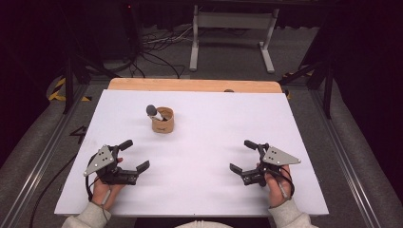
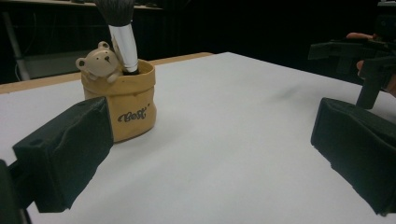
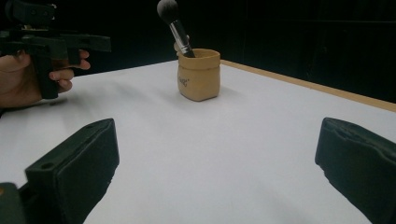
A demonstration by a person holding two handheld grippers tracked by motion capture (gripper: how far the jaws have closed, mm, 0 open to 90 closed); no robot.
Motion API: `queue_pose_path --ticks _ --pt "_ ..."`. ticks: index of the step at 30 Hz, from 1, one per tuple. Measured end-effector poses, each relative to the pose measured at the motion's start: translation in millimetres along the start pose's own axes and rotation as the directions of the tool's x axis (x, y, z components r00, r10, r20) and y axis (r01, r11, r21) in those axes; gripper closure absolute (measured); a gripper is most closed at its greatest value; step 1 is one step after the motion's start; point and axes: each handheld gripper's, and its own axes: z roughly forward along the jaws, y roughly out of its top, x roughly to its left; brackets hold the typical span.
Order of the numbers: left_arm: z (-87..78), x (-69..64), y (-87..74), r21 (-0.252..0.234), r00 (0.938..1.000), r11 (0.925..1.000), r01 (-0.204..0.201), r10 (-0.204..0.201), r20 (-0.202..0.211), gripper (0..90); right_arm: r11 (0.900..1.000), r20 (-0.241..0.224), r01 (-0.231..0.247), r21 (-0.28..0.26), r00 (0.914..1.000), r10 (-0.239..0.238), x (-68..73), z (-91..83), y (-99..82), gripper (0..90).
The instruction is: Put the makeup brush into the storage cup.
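A small tan cup [image 1: 163,121] with a bear figure on its rim stands on the white table [image 1: 199,142], left of centre toward the far side. A makeup brush [image 1: 152,111] with a dark head leans out of it. In the left gripper view the cup [image 2: 122,100] and brush [image 2: 122,32] are close ahead; in the right gripper view the cup [image 3: 198,73] and brush [image 3: 175,25] are farther off. My left gripper [image 1: 134,155] rests near the front left, open and empty. My right gripper [image 1: 242,155] rests near the front right, open and empty.
A wooden strip [image 1: 195,85] runs along the table's far edge. Beyond it are a white metal stand [image 1: 233,33] and cables [image 1: 157,52] on the floor. Dark frame legs [image 1: 71,80] flank the table.
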Motion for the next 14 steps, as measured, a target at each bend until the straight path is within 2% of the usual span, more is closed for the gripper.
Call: queue_pose_path --ticks 4,9,14 --pt "0.5 -0.8 -0.3 0.014 1.0000 0.9999 -0.007 0.007 0.000 0.0 1.0000 0.002 -0.004 0.002 1.0000 0.004 -0.3 0.8 -1.5 0.1" --pt "2.3 -4.3 0.2 0.016 0.9994 0.9993 -0.034 0.034 -0.001 0.0 1.0000 0.004 -0.009 0.003 1.0000 0.009 -0.8 0.7 -2.0 0.1" --pt "1.2 -3.1 0.5 0.009 0.9997 0.9997 -0.025 0.025 0.000 0.0 0.9994 0.008 -0.035 -0.003 0.9994 0.035 -0.9 1.8 -2.3 0.1"
